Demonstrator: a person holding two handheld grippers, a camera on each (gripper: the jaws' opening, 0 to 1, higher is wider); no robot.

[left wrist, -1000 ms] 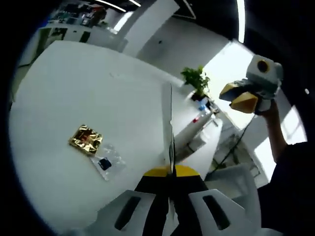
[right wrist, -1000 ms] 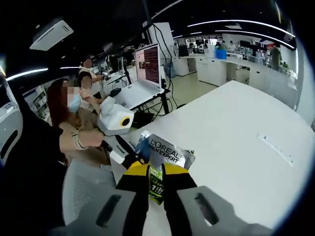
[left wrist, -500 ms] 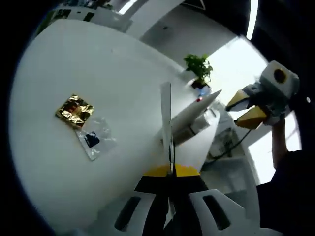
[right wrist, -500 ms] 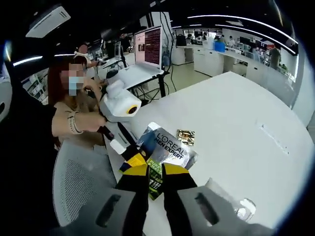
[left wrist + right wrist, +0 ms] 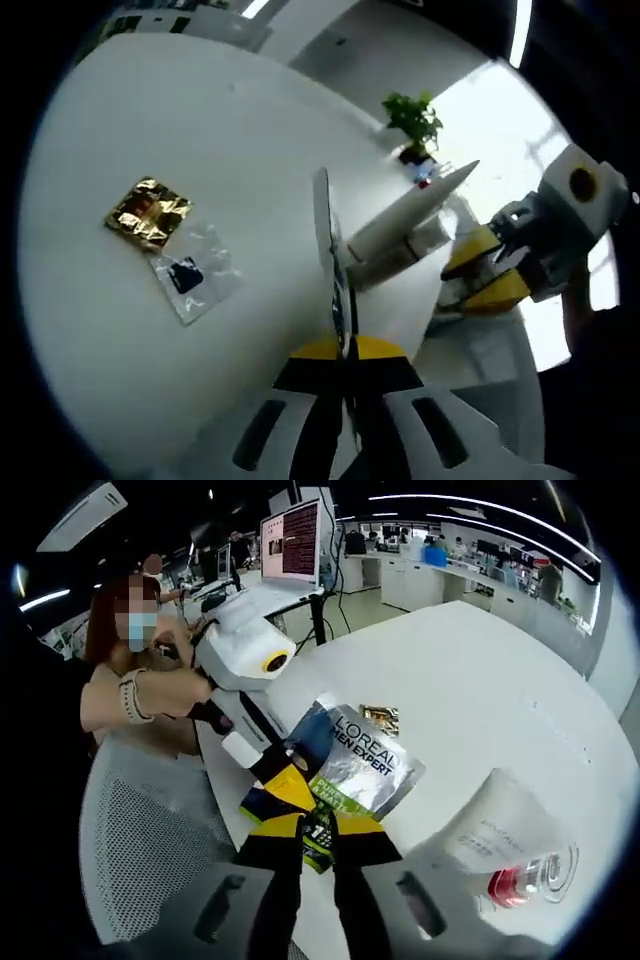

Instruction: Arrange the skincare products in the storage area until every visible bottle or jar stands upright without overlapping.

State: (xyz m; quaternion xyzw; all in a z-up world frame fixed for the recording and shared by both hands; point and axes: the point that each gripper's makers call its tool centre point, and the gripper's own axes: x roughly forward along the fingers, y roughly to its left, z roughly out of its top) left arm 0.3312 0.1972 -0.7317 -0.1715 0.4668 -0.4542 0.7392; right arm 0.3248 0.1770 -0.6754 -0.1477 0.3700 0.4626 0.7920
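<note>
Silver foil sachet (image 5: 355, 770) hangs clamped by both claws, left claw (image 5: 345, 345) and right claw (image 5: 317, 832), above the white tabletop (image 5: 200, 150); a gold packet (image 5: 147, 211) lies far left.

Left gripper view. Left gripper (image 5: 343, 345), bottom centre, jaws closed on a thin sachet (image 5: 328, 250) seen edge-on, rising toward mid-frame. White table (image 5: 220, 130) fills the left. Centre left: gold foil packet (image 5: 148, 212), with a clear packet (image 5: 192, 282) just below it. Centre right: a pale tube (image 5: 405, 215). Right: right gripper (image 5: 482, 272). Upper right: potted plant (image 5: 413, 120).
</note>
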